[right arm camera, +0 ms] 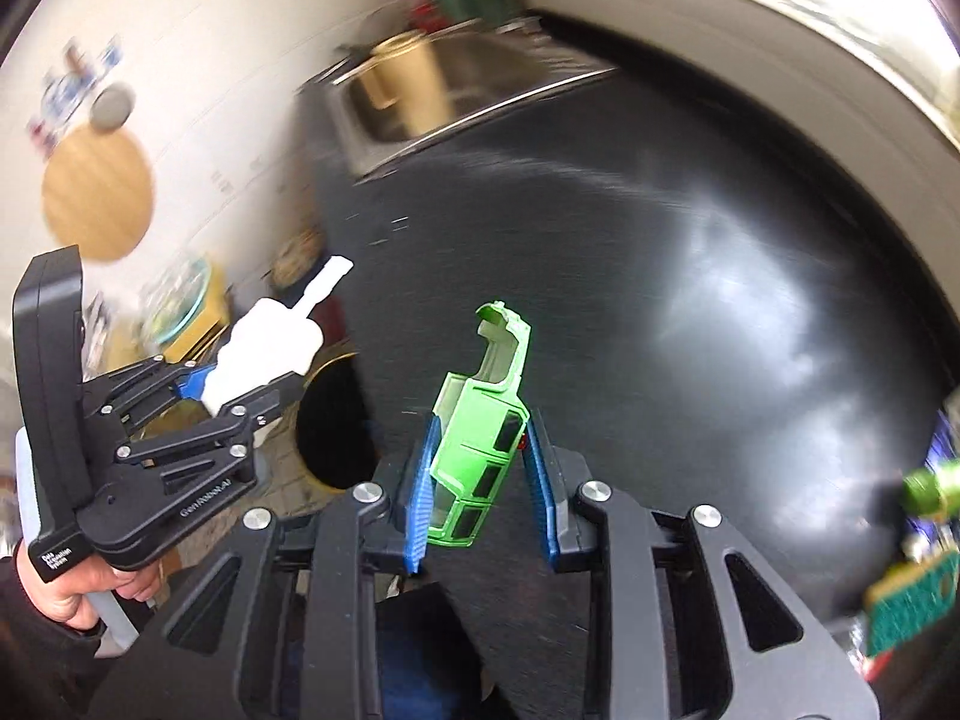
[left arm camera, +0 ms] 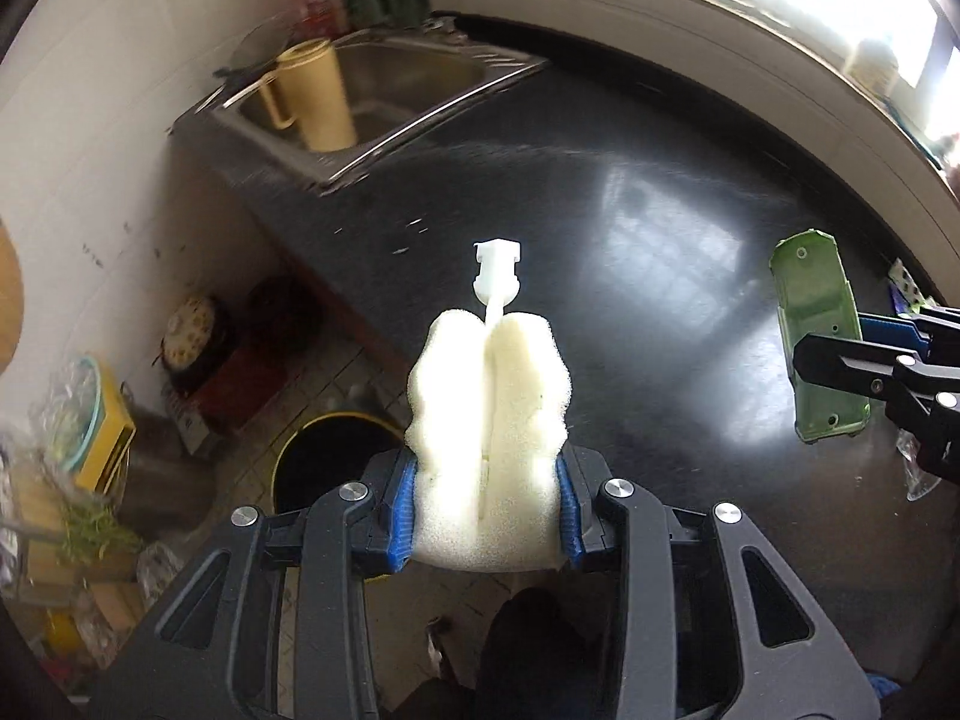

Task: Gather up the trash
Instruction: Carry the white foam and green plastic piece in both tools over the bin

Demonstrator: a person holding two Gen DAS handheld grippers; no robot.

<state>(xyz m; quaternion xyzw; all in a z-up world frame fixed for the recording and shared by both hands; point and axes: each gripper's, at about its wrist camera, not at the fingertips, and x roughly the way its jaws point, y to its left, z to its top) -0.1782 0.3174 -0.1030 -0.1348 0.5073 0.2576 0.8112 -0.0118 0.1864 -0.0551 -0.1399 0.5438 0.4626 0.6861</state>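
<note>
Two grippers are loaded. The left gripper clamps a white foam sponge head on a plastic stem between its blue pads, poised above the black bin with a yellow rim on the floor. The right gripper grips a bright green plastic toy-car shell — held over the dark glossy countertop. Beyond sits a steel sink with a tan plastic jug.

Blurred green object at right edge, perhaps a bottle.
</note>
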